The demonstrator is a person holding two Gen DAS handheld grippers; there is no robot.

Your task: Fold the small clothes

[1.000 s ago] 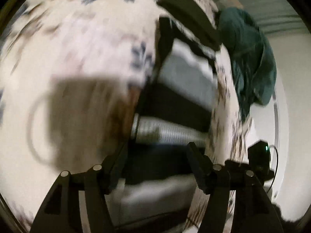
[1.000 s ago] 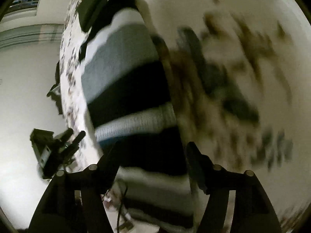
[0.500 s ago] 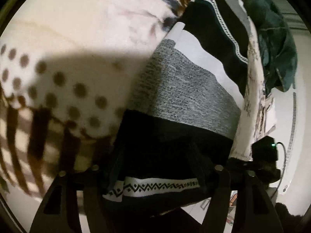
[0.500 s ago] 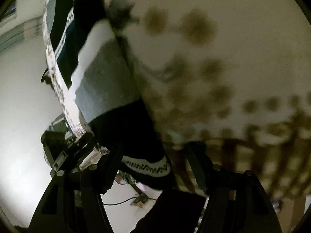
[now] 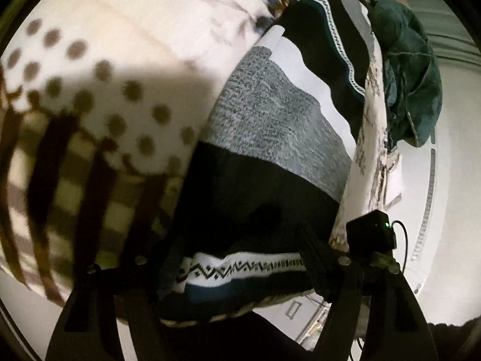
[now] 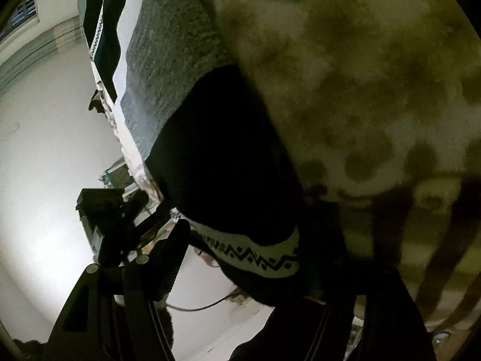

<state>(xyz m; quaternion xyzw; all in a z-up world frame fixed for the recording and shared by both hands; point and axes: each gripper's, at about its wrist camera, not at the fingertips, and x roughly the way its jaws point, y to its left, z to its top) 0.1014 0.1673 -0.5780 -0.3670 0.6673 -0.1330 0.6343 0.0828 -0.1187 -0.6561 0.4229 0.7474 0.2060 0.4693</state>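
A striped knit sweater (image 5: 270, 138), with black, grey and white bands and a zigzag trim, lies on a patterned blanket (image 5: 99, 69). It also shows in the right wrist view (image 6: 216, 138). My left gripper (image 5: 231, 240) is open, its fingers on either side of the sweater's black hem band at the near edge. My right gripper (image 6: 255, 246) is open too, its fingers on either side of the same hem from the other side. The other gripper (image 6: 114, 219) shows at the left of the right wrist view.
A dark green garment (image 5: 412, 84) is heaped at the blanket's far right edge. The blanket has dots and brown stripes (image 5: 60, 180). A white floor (image 6: 45, 180) lies beyond the edge. A black device with a green light (image 5: 372, 228) sits to the right.
Both grippers have dropped low and closed in on the sweater's near hem. The zigzag trim now lies between the fingers in both views.
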